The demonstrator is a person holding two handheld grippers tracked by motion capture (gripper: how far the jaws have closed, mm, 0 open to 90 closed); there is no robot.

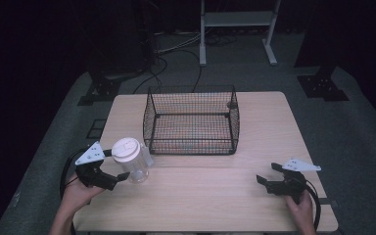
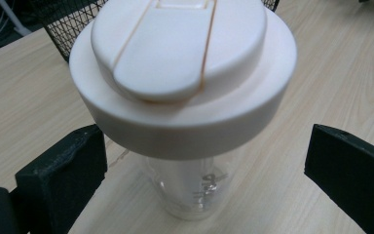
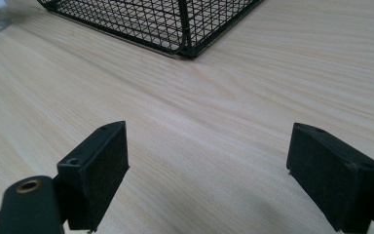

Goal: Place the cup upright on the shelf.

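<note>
Dark room, pale wood tabletop [image 1: 210,191] w/ black wire basket [image 1: 191,120] at 12 o'clock. Clear jar [image 1: 133,159] w/ white lid stands upright at 9 o'clock, just beside basket's near-left corner; left tongs [image 1: 114,166] spread wide either side of it, pads not touching the glass. Right tongs [image 1: 269,173] at 4 o'clock, wide open, holding nothing.

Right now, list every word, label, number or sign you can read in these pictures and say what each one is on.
None can be read.
Clear jar: faint raised marks on its wall in the left gripper view, too blurred to read.
White lid: plain, only seams, no print.
Wire basket, wooden table and the fingers of the right gripper: no lettering.
</note>
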